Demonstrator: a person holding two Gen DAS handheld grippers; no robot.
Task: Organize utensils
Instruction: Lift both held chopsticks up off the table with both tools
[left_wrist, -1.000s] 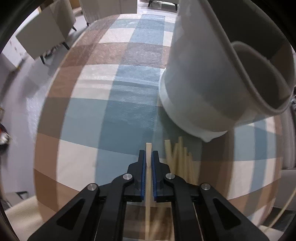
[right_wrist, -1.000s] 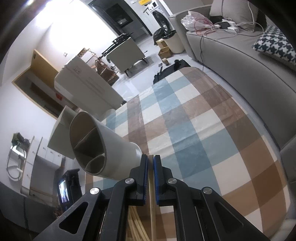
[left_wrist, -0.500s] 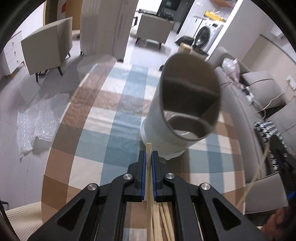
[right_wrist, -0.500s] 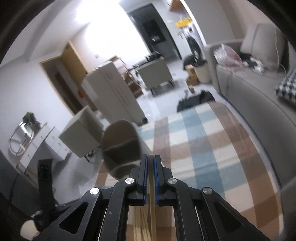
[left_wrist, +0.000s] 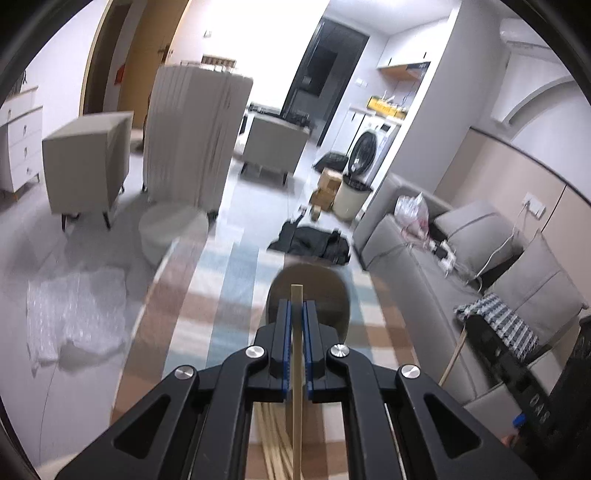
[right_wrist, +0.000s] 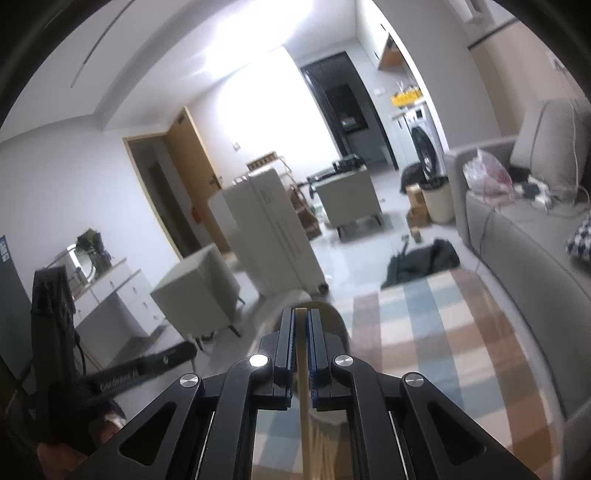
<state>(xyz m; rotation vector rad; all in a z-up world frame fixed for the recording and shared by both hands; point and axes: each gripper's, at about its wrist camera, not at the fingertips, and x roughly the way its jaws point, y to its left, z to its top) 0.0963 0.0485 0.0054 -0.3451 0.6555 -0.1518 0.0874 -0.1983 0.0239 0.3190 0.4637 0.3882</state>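
Two grippers each pinch one wooden chopstick: the left gripper (left_wrist: 295, 314) is clamped on a chopstick (left_wrist: 296, 295) whose tip sits in front of the blurred holder (left_wrist: 332, 291), and the right gripper (right_wrist: 301, 321) is clamped on another chopstick (right_wrist: 303, 369). Both thin sticks could swivel in the pads or miss the holder's mouth, since it is partly hidden behind the fingers. More loose chopsticks (left_wrist: 271, 458) lie on the checked cloth (left_wrist: 184, 314) below; their count is unclear.
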